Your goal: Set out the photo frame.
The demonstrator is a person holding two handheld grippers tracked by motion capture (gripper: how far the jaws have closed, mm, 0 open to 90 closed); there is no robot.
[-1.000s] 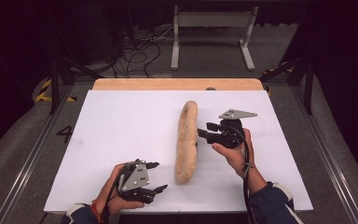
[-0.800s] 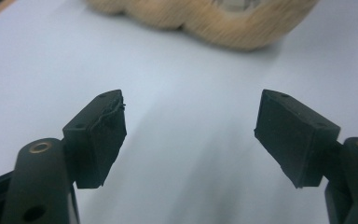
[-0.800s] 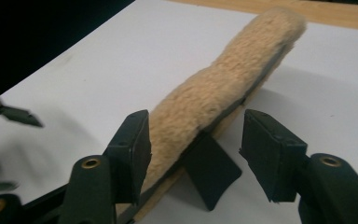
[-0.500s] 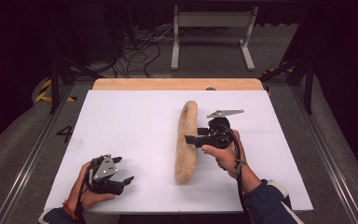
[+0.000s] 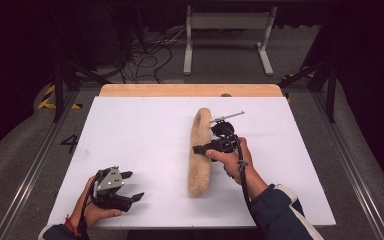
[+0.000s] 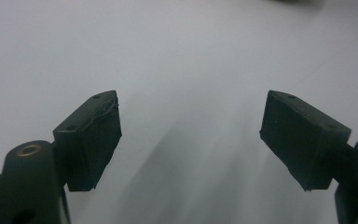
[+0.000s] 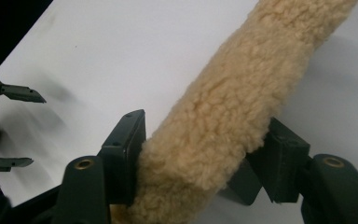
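A long tan fleece roll lies lengthwise on the white table top, right of centre. My right gripper reaches it from the right at mid-length. In the right gripper view the roll fills the gap, and both black pads press its sides, so the right gripper is shut on it. My left gripper rests low at the front left, well apart from the roll. Its jaws stand wide open over bare white surface, nothing between them. The left gripper's fingertips also show in the right gripper view.
A wooden board edge runs along the table's far side. Beyond it stand a white metal stand and loose cables on the floor. Metal rails flank the table.
My left gripper slid left along the front edge. My right gripper moved left onto the middle of the roll, and its jaws now straddle and press it.
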